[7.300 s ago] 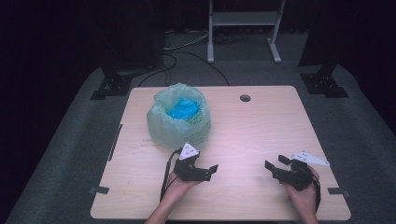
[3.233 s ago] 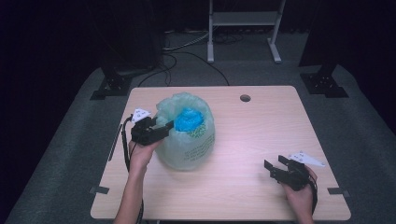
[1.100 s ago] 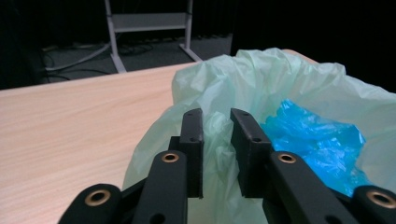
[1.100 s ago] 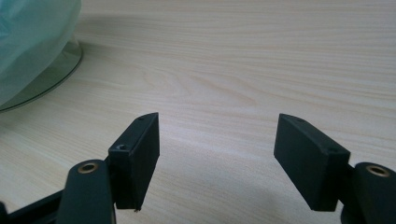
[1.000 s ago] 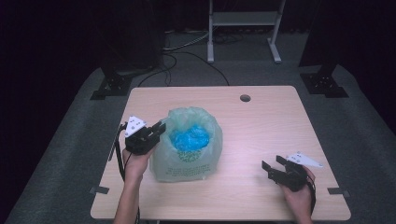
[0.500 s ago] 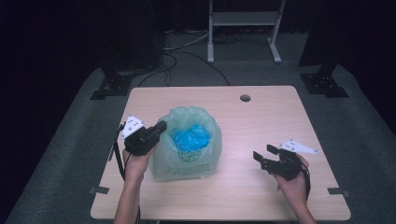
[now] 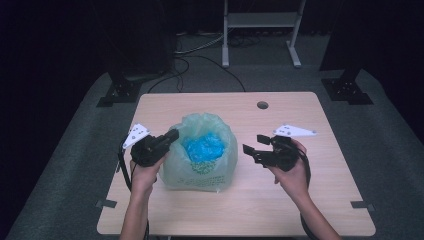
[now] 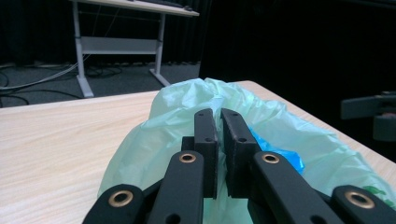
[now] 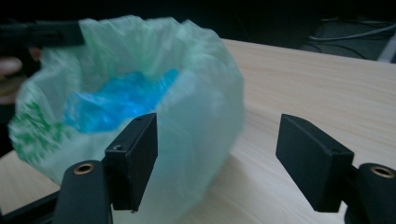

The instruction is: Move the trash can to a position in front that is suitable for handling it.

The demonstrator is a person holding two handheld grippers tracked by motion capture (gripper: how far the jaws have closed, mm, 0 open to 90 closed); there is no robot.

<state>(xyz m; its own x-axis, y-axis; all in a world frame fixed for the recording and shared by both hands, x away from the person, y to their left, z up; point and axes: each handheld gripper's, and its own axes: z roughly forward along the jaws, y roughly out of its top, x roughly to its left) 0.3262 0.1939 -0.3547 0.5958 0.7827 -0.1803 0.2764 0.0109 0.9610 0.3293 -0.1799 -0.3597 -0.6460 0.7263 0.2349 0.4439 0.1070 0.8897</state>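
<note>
The pale wooden bench [image 7: 300, 210] carries everything and lies under both of my hand-held grippers; a small round hole [image 7: 262, 105] sits in its far edge, beyond my right hand-held gripper.

The translucent pale-green plastic bag [image 7: 200, 167] stands on the bench between my two hand-held grippers, its mouth open upward and its lower front printed with green lettering. In the left gripper view its crumpled rim [image 8: 187, 100] rises directly in front of my jaws; in the right gripper view the bag [image 9: 201, 107] fills the space ahead and to the left of my jaws, somewhat blurred.

The crumpled bright-blue plastic material [image 7: 204, 147] lies inside the bag, visible through the open mouth and through the thin film, just beside the tip of my left hand-held gripper.

My left hand-held gripper [image 7: 167, 138] is at the bag's left rim, jaws drawn together to a narrow slit. The green film lies at and behind the jaw tips [image 8: 219, 116]; I read this as a clench on the rim of the bag, its jaws having just finished closing.

My right hand-held gripper [image 7: 252, 150] hovers near the bag's right side, apart from it, jaws spread wide [image 9: 215, 158] and released, nothing between the pads.
</note>
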